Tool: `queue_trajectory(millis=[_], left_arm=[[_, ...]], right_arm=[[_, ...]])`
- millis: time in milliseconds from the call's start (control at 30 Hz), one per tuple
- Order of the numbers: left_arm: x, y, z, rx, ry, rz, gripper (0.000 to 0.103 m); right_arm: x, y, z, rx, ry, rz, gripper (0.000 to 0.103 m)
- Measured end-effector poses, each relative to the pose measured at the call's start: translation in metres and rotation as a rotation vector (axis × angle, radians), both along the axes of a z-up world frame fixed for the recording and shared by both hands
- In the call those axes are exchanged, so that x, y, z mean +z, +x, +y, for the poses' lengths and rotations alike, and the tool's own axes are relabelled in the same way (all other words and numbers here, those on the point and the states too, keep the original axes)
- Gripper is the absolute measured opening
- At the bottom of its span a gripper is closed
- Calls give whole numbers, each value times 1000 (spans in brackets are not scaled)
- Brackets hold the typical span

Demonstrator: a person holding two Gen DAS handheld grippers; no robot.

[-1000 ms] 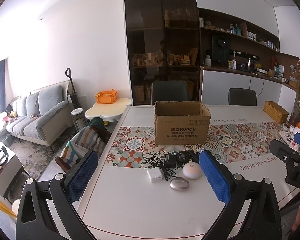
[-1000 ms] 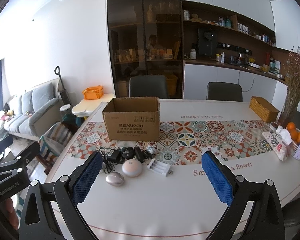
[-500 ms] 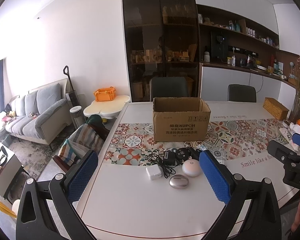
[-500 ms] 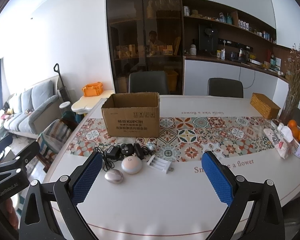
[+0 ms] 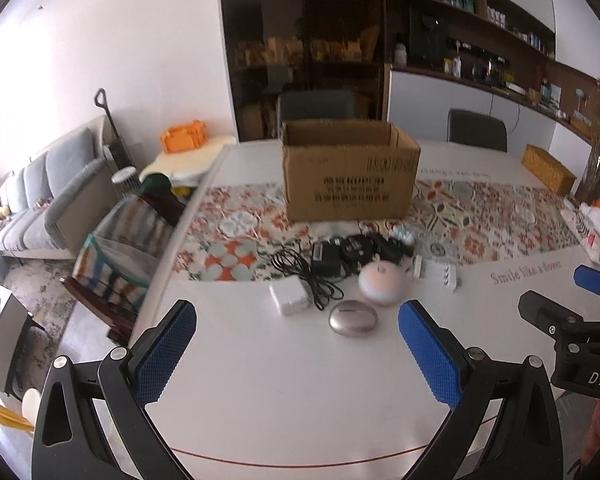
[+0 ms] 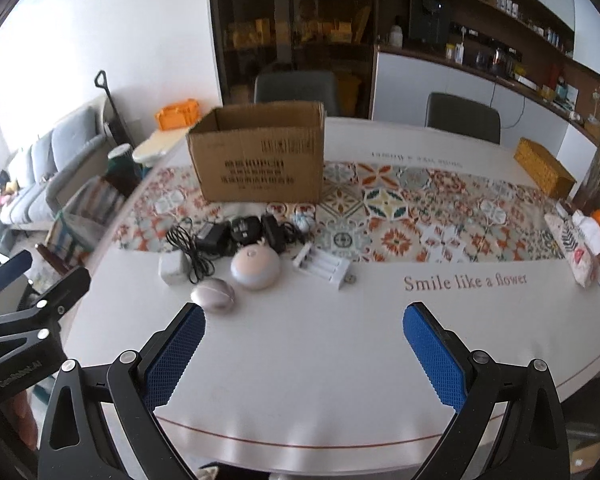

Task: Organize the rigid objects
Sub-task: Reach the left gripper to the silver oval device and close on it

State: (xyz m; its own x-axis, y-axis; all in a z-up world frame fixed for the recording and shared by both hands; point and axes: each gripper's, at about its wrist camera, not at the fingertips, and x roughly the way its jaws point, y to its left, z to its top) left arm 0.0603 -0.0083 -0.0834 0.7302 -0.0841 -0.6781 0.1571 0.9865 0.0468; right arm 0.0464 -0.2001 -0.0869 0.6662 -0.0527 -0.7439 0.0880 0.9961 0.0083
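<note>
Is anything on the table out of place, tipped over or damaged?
Nothing looks spilled or damaged. The only untidy spot is the cluster in front of the open box: black adapters with a loose tangled cable, a white charger, a silver oval, a round pink device and a battery holder.

You are in a home, in an open dining and living room: a dining table (image 6: 340, 360) with a patterned runner (image 6: 400, 204), dining chairs (image 6: 462, 114), a grey sofa (image 5: 40, 200), and wall shelves (image 6: 480, 4) crowded with household bottles.
</note>
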Motion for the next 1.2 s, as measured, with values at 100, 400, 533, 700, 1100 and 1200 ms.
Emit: queue_trajectory(millis=[100, 400, 533, 700, 1100, 1200], left_arm=[[-17, 13, -3, -21, -11, 37, 103], [-69, 57, -17, -45, -37, 166, 103], [-91, 70, -29, -65, -16, 195, 101], [-108, 80, -44, -98, 22, 202, 97], [-152, 102, -62, -140, 8, 300, 82], [-158, 105, -64, -140, 11, 306, 80]], right_arm=[[-15, 8, -4, -13, -3, 30, 100], [-73, 43, -18, -23, 88, 211, 100], [-95, 53, -21, -35, 84, 259, 100], [-113, 63, -26, -53, 93, 298, 100], [-128, 75, -35, -85, 59, 334, 100], [-134, 79, -36, -88, 59, 346, 100]])
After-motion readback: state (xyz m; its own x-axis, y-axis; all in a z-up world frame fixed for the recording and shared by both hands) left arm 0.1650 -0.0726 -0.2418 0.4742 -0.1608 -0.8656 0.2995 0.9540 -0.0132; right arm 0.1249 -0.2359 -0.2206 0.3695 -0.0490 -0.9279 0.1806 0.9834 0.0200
